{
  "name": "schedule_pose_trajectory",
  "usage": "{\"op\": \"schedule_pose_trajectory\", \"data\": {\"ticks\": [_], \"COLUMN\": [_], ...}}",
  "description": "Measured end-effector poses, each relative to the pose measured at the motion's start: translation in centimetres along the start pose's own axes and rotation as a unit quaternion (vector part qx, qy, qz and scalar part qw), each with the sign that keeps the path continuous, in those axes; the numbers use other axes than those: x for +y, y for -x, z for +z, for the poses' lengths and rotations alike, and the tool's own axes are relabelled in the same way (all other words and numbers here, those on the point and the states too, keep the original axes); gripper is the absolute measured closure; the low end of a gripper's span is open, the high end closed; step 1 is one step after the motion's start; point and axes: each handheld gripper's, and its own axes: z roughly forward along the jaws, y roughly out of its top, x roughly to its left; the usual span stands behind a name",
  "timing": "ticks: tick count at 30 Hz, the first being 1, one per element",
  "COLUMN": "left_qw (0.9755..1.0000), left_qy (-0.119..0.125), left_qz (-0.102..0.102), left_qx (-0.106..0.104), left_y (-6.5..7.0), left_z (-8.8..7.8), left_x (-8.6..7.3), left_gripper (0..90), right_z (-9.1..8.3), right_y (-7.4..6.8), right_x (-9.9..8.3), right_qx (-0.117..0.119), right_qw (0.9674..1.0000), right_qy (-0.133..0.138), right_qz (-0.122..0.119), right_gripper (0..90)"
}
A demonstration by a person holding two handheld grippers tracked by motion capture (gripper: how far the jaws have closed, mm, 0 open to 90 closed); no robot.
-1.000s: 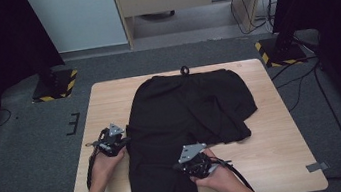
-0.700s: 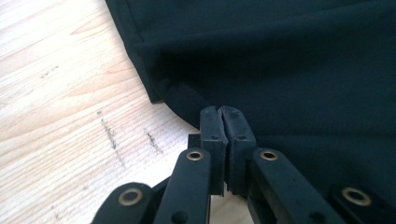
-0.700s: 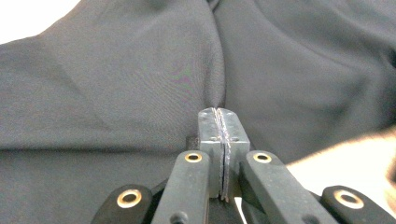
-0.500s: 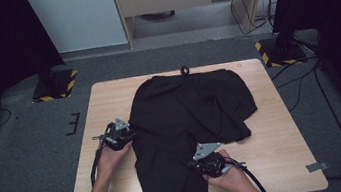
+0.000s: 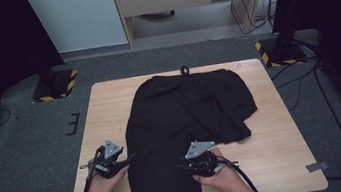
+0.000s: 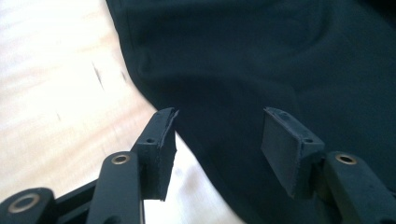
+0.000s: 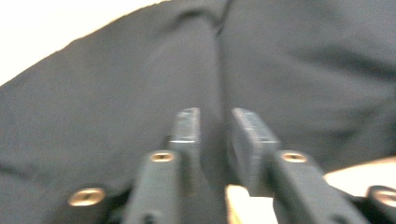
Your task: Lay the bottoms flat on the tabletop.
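Garment: black trousers [image 5: 182, 119] spread flat on the wooden table [image 5: 278, 156], waistband at the far edge, one leg running to the near edge.
Left gripper [image 5: 126, 159]: at the leg's left edge; jaws have just been opening, now spread wide over the cloth edge, pads clear of it.
Right gripper [image 5: 181, 165]: over the leg; jaws have just been opening, a narrow gap, nothing pinched.
Hanger loop [image 5: 184, 70]: beyond the waistband.
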Motion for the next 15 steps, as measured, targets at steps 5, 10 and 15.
{"op": "schedule_pose_trajectory", "data": {"ticks": [5,10,15], "left_qw": [0.9995,0.9986,0.9972], "left_qy": [-0.028,-0.045,-0.058], "left_qz": [-0.008,-0.008,0.011], "left_qx": [-0.014,-0.028,-0.046], "left_y": [1.1,1.5,2.2], "left_z": [-0.5,-0.7,-0.9], "left_x": [-1.6,-2.6,-3.2], "left_gripper": [41.4,38.5,47.9], "right_z": [-0.6,2.1,2.7], "right_y": [2.2,2.1,2.0], "right_x": [0.1,-0.8,-0.7], "right_qx": [-0.038,-0.048,-0.049], "right_qw": [0.9993,0.9982,0.9978], "right_qy": [0.001,-0.035,-0.044], "right_qz": [0.005,-0.003,-0.004], "right_gripper": [55.5,50.1,55.5]}}
